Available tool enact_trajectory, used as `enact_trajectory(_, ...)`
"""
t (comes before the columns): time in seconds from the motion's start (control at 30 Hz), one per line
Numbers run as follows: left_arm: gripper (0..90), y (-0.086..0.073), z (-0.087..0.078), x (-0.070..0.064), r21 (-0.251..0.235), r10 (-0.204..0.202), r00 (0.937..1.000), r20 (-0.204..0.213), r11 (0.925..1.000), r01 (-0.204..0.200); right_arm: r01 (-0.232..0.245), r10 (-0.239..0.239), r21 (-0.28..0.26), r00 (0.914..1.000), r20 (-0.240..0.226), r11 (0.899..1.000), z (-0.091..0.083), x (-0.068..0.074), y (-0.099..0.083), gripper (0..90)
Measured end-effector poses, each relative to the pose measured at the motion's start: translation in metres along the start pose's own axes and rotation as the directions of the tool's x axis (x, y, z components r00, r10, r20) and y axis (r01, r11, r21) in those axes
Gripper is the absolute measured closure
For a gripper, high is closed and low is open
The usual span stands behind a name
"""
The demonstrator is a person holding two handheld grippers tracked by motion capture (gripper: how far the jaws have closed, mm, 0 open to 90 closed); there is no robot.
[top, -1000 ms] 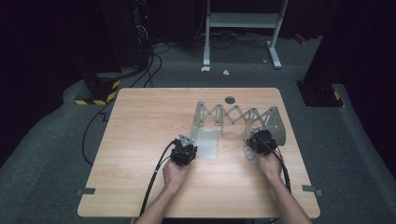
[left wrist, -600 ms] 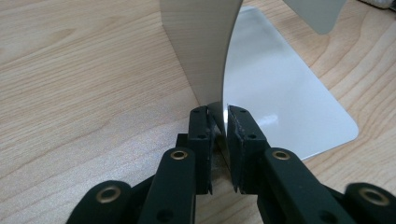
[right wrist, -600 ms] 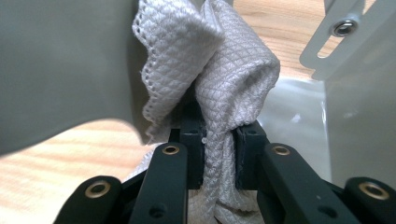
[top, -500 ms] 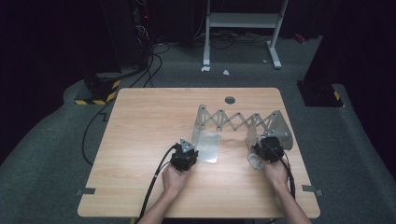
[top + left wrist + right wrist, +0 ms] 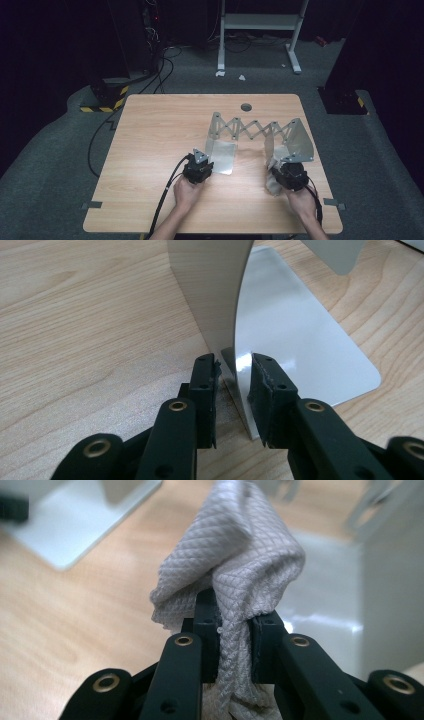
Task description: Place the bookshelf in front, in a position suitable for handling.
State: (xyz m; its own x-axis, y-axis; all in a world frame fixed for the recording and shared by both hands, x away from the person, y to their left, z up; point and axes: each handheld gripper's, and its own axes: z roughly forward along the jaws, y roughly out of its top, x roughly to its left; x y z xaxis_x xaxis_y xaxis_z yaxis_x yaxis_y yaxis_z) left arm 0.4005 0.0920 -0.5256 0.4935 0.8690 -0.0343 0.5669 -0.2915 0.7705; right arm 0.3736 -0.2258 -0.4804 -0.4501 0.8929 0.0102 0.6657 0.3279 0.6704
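A metal folding rack with a scissor lattice stands across the right half of the wooden table. At each end it has an upright and a flat base plate. My left gripper is at the near corner of the left base plate. Its jaws are shut on the thin edge of the upright sheet. My right gripper is just in front of the right end plate, shut on a crumpled grey cloth.
A round cable hole lies near the table's far edge. On the carpet beyond stand a white frame, a box with yellow-black stripes and loose cables. The table's left half is bare wood.
My right gripper has drawn back toward the near edge with the cloth in it. The rack's right end has shifted slightly right. The left gripper has hardly moved.
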Motion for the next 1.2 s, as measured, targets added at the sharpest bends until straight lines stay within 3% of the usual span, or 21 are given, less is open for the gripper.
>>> enact_trajectory(0.17,70.8,0.0,0.0,0.0,0.0,0.001,1.0,-0.001,1.0,-0.001,0.035,-0.033,0.02,0.998,-0.054,0.999,0.012,0.016,-0.002,78.2)
enact_trajectory(0.2,70.9,0.0,0.0,0.0,0.0,0.0,1.0,0.001,1.0,0.0,0.072,-0.071,0.018,0.9944,-0.078,0.997,0.017,0.03,0.004,78.1)
enact_trajectory(0.3,72.3,0.0,0.0,-0.001,-0.002,0.003,1.0,0.004,1.0,-0.003,0.084,-0.084,-0.004,0.9935,-0.077,0.996,0.022,0.038,0.014,78.0)
enact_trajectory(0.4,72.9,0.0,0.0,-0.001,-0.001,0.003,1.0,0.004,1.0,-0.003,0.035,-0.037,-0.058,0.9986,-0.037,0.998,0.035,0.044,0.041,78.0)
enact_trajectory(0.43,72.9,0.0,0.0,-0.001,-0.001,0.003,1.0,0.004,1.0,-0.003,0.035,-0.037,-0.058,0.9986,-0.037,0.998,0.035,0.044,0.041,78.0)
enact_trajectory(0.5,72.9,0.0,0.0,0.0,-0.001,0.002,1.0,0.005,1.0,-0.002,0.021,-0.02,-0.078,0.9998,0.006,0.997,0.045,0.047,0.058,77.9)
enact_trajectory(0.57,72.9,0.0,0.0,0.0,-0.001,0.0,1.0,0.007,1.0,0.0,0.002,0.001,-0.081,0.9992,0.039,0.997,0.053,0.047,0.07,77.9)
enact_trajectory(0.6,73.0,0.0,0.0,0.0,-0.001,0.001,1.0,0.006,1.0,-0.001,-0.036,0.04,-0.075,0.9977,0.054,0.997,0.063,0.044,0.08,77.4)
enact_trajectory(0.73,72.9,0.0,0.0,0.0,0.0,-0.001,1.0,0.008,1.0,0.001,-0.073,0.078,-0.075,0.9944,0.071,0.995,0.07,0.041,0.092,76.7)
enact_trajectory(0.9,73.0,0.0,0.0,0.0,0.001,-0.002,0.9999,0.01,1.0,0.002,-0.08,0.088,-0.112,0.9938,0.068,0.99,0.06,0.04,0.109,76.8)
enact_trajectory(1.0,73.0,0.0,0.0,0.0,0.001,-0.001,0.9999,0.01,1.0,0.001,-0.073,0.088,-0.19,0.9937,0.07,0.979,0.037,0.038,0.133,76.9)
enact_trajectory(1.13,73.0,0.0,0.0,0.0,0.0,-0.001,0.9999,0.011,1.0,0.001,-0.06,0.078,-0.224,0.9945,0.071,0.973,0.024,0.039,0.146,77.0)
enact_trajectory(1.2,72.8,0.0,0.0,0.0,-0.001,0.0,0.9999,0.012,1.0,0.0,-0.039,0.055,-0.2,0.9955,0.076,0.979,0.031,0.043,0.146,77.0)
